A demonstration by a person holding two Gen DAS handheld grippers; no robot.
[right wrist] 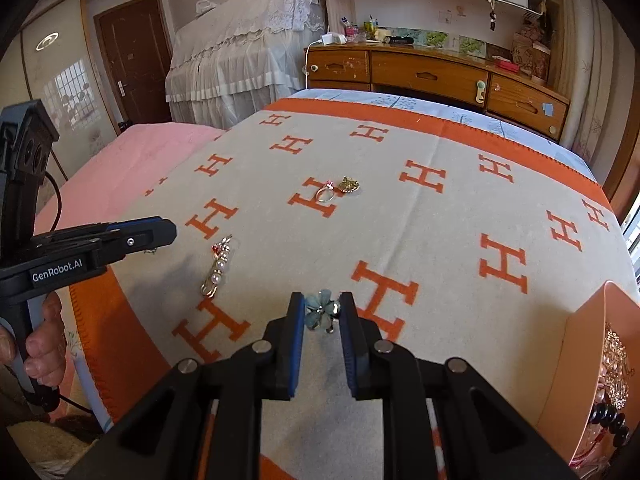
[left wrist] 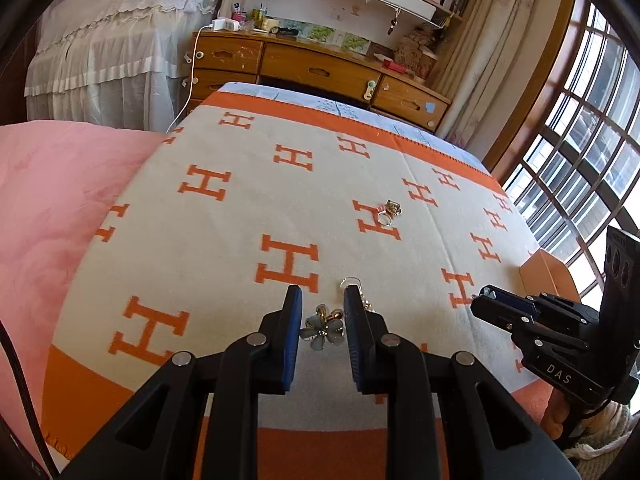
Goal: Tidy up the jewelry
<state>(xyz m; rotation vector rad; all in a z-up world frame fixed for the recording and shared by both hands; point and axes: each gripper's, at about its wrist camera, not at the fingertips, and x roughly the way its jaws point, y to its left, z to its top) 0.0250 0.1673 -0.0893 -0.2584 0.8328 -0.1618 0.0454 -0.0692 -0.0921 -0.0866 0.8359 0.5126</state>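
Observation:
A grey flower brooch (left wrist: 324,330) lies on the blanket between the open fingers of my left gripper (left wrist: 322,304). A pearl clip (left wrist: 365,300) lies just behind the right finger; it also shows in the right wrist view (right wrist: 218,268). My right gripper (right wrist: 322,312) has a blue flower brooch (right wrist: 321,310) between its fingers, with the jaws close around it. It also shows in the left wrist view (left wrist: 486,294). A silver ring (left wrist: 383,216) and a gold brooch (left wrist: 394,207) lie further out; in the right wrist view the ring (right wrist: 325,194) and gold brooch (right wrist: 349,185) sit mid-blanket.
An orange and beige H-pattern blanket (right wrist: 440,220) covers the bed. A pink box (right wrist: 580,360) holding jewelry stands at the right. A pink pillow (left wrist: 60,208) lies at the left. A wooden desk (left wrist: 320,64) stands beyond the bed.

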